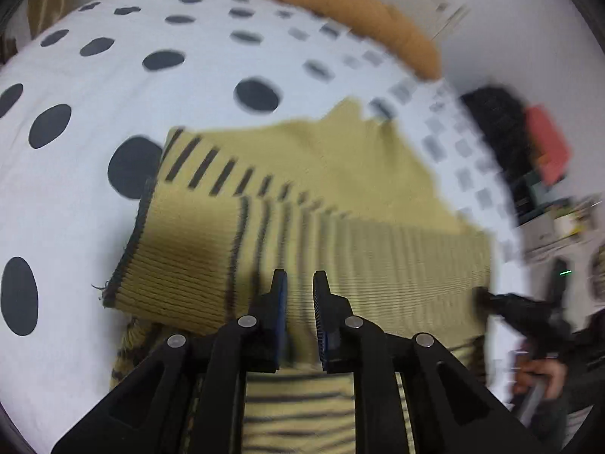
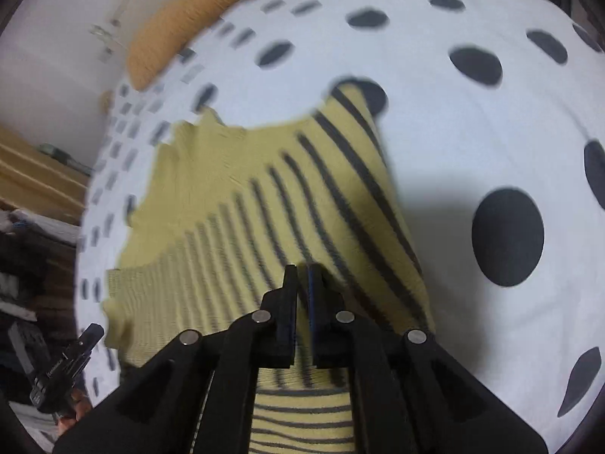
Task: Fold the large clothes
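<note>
Dotted white bedcover (image 1: 94, 87) | ribbed yellow striped knit sweater (image 1: 302, 189) | folded

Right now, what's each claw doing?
Left claw: slightly open, nothing between its tips.
Right claw: closed above the striped yellow sweater; grip unclear.

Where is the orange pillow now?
The orange pillow lies at the far end of the dotted bed cover, against the wall, beyond the yellow sweater; top right in the left view, top left in the right.
</note>
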A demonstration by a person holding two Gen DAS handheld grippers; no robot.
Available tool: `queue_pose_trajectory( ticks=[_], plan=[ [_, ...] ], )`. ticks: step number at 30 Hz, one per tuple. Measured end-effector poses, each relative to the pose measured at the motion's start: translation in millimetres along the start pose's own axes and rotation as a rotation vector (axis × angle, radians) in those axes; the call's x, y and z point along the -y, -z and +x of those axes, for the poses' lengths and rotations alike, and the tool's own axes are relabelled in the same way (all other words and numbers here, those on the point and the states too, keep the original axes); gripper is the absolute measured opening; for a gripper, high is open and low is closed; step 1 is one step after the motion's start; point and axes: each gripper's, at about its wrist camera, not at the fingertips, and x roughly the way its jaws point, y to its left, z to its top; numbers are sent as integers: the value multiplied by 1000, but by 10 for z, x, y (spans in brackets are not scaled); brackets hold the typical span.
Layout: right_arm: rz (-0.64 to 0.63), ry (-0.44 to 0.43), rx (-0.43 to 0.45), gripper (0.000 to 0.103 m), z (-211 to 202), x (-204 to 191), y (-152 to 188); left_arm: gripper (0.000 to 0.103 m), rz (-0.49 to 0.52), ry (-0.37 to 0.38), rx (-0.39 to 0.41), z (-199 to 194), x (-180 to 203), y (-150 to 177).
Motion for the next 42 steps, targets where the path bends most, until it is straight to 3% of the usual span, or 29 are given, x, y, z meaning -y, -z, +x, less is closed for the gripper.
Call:
queue_pose_trajectory(
  ticks=[1,2,4,5,7,9,10,11,15,17,19,20,21,22,23,24,26,27,29,32,34,35,36,37,38,39,42],
  plan=[
    [29,54,-20,0,90,115,-12,11,8,-104,-22,170,-43,-2],
    [53,34,-18,0,98,179,-27,2,-18,-123,-32,285,-176,-3],
    [126,-38,10,0,-46,370,-36,2,-162,8,-22,192,-506,-21],
    [127,-33,34,0,-158,408,-28,2,-196,15,-2,64,-597,-12],
    [53,105,121,14,-522,437,50,1,-184,-32,67,-272,-694,59],
    [-35,174,138,69,-709,444,183,26,-151,-16,86,-515,-796,194],
    [-88,187,114,75,-767,462,291,52,-130,-11,84,-606,-842,313],
    [-132,200,93,75,-791,493,386,59,-107,-28,82,-688,-884,453],
    [-290,277,-17,75,-645,536,796,59,6,-110,-9,-697,-1031,914],
    [-312,244,-62,74,-506,531,889,59,13,-120,-46,-616,-1110,1040],
    [-319,191,-91,60,-354,447,949,62,14,-123,-37,-521,-1089,1020],
    [-333,198,-91,39,-321,412,968,62,20,-120,-31,-503,-1056,983],
    [-357,229,-101,29,-270,357,974,62,36,-111,-29,-466,-1007,936],
    [-369,261,-102,23,-256,304,969,56,63,-126,-39,-412,-950,906],
    [-382,310,-102,12,-269,260,963,40,81,-198,-62,-315,-901,890],
    [-392,360,-101,9,-284,235,964,37,80,-238,-73,-285,-875,879],
    [-416,495,-72,9,-402,240,961,10,68,-277,-57,-361,-839,868],
    [-417,528,-66,8,-461,281,957,10,67,-299,-39,-426,-838,870],
    [-416,562,-61,8,-534,399,946,12,78,-332,-23,-483,-891,898],
    [-404,572,-75,8,-415,529,920,15,3,-270,-50,-387,-1096,900],
    [-373,559,-54,9,-454,511,913,23,-25,-219,-28,-525,-1134,874],
    [-365,486,-42,13,-550,488,923,35,-27,-189,-20,-640,-1147,902],
    [-363,406,-38,20,-643,446,937,43,-19,-178,-26,-728,-1162,956],
    [-356,357,-60,27,-783,471,1021,59,-13,-167,-31,-808,-1180,1030],
    [-349,336,-72,49,-850,505,1096,67,-10,-143,-32,-897,-1212,1141],
    [-339,300,-82,70,-950,560,1206,67,-13,-119,-41,-977,-1244,1280],
    [-298,237,-127,72,-1139,816,1635,68,-49,-55,-98,-1075,-1340,1699]
  ],
)
